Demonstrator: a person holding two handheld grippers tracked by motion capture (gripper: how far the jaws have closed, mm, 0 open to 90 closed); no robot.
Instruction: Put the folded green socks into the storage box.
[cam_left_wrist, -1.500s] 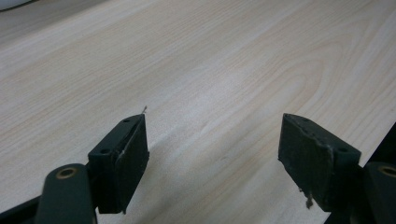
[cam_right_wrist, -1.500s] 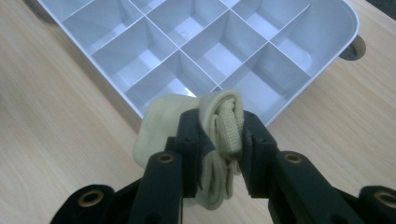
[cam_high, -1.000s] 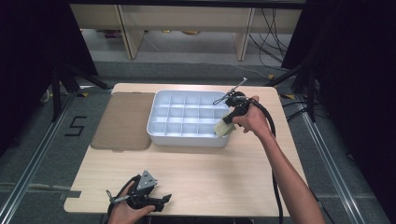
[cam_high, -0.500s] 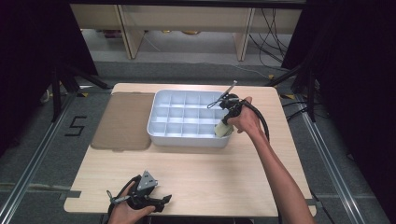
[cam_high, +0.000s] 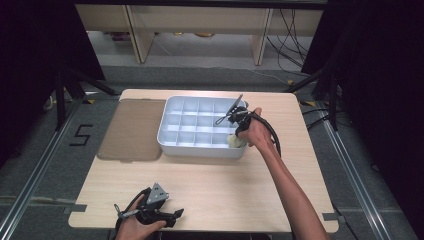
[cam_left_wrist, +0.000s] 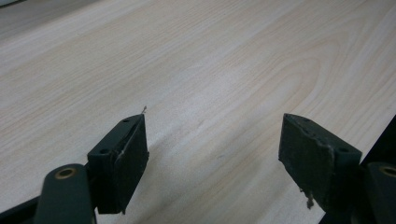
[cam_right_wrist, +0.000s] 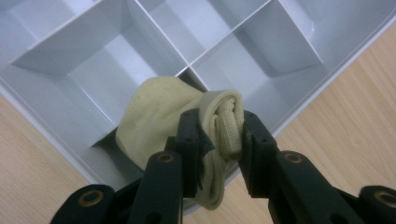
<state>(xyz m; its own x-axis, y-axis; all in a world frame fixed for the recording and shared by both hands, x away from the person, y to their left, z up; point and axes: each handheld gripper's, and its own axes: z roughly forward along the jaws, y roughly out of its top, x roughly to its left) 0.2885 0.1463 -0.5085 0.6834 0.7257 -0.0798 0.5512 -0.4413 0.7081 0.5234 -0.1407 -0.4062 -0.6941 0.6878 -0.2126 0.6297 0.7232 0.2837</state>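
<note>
My right gripper (cam_right_wrist: 223, 140) is shut on a rolled pale-yellow sock (cam_right_wrist: 161, 119), its jaws pinching the ribbed cuff. The sock hangs over the near right corner compartment of the white divided tray (cam_high: 172, 135), its bulk down inside the cell; in the high view the sock (cam_high: 234, 141) shows just under the right hand. My left gripper (cam_left_wrist: 212, 154) rests near the table's front edge with its jaws wide open over bare wood and nothing between them; in the high view the left gripper (cam_high: 167, 216) lies at the bottom left.
A brown flat mat (cam_high: 132, 129) lies left of the tray. The wooden table (cam_high: 215, 185) stretches between tray and front edge. Shelving and cables stand beyond the far edge.
My right hand has sunk a little toward the tray's near right corner, carrying the sock down. The left gripper has stayed put.
</note>
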